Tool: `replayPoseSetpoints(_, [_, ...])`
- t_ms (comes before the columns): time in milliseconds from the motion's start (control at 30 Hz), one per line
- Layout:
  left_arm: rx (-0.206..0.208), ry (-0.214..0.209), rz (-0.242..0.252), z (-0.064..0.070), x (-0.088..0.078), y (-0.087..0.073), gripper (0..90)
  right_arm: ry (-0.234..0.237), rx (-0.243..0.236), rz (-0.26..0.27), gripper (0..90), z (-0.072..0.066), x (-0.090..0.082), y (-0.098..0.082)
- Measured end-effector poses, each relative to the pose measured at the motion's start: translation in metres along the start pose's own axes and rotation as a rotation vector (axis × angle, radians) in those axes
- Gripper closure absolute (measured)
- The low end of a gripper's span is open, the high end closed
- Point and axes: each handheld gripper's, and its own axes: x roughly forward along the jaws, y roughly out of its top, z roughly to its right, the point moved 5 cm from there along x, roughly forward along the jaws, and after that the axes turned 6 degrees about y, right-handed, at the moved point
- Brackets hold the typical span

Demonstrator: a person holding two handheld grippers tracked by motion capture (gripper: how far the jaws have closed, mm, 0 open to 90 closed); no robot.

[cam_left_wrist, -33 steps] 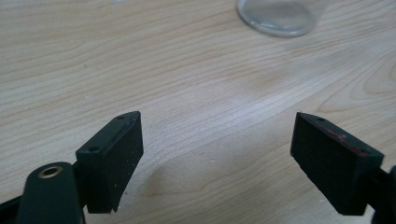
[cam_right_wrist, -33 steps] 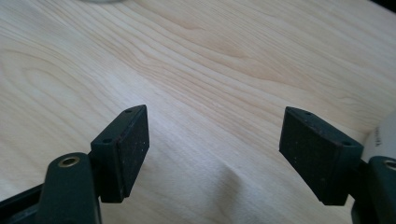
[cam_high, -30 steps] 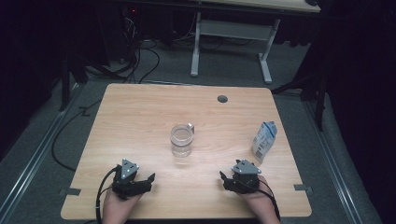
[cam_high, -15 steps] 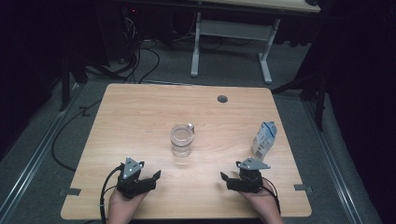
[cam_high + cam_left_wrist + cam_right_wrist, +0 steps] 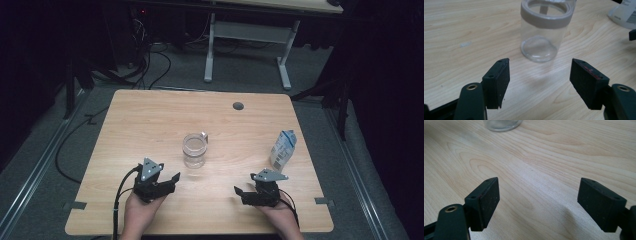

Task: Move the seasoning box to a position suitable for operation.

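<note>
Tabletop (image 5: 150,115): jar (image 5: 194,150) central, carton (image 5: 283,149) to its right.
Left tool (image 5: 161,184): released, facing your jar.
Right tool (image 5: 248,194): just widening, empty.
Progress: nothing grasped yet.

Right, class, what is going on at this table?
A person holds a two-jaw gripper in each hand at the near edge of a wooden table. The left gripper, jaws open, points at a clear jar just ahead. The right gripper is open over bare wood. A small carton stands untouched at the right.

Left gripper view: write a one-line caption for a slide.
Left gripper with open jaws facing a clear glass jar standing upright on the wooden table.
</note>
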Motion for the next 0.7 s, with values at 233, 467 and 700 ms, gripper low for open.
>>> replayPoseSetpoints(233, [0.012, -0.011, 0.002, 0.005, 0.004, 0.024, 34.5, 0.026, -0.015, -0.011, 15.6, -0.003, 0.002, 0.000])
replayPoseSetpoints(467, [0.026, -0.016, 0.014, 0.009, 0.013, 0.050, 34.4, 0.050, -0.010, -0.012, 15.9, -0.004, 0.001, 0.002])
replayPoseSetpoints(700, [0.043, -0.018, 0.006, 0.011, 0.028, 0.068, 34.3, 0.066, 0.008, -0.022, 15.9, -0.005, 0.002, 0.002])
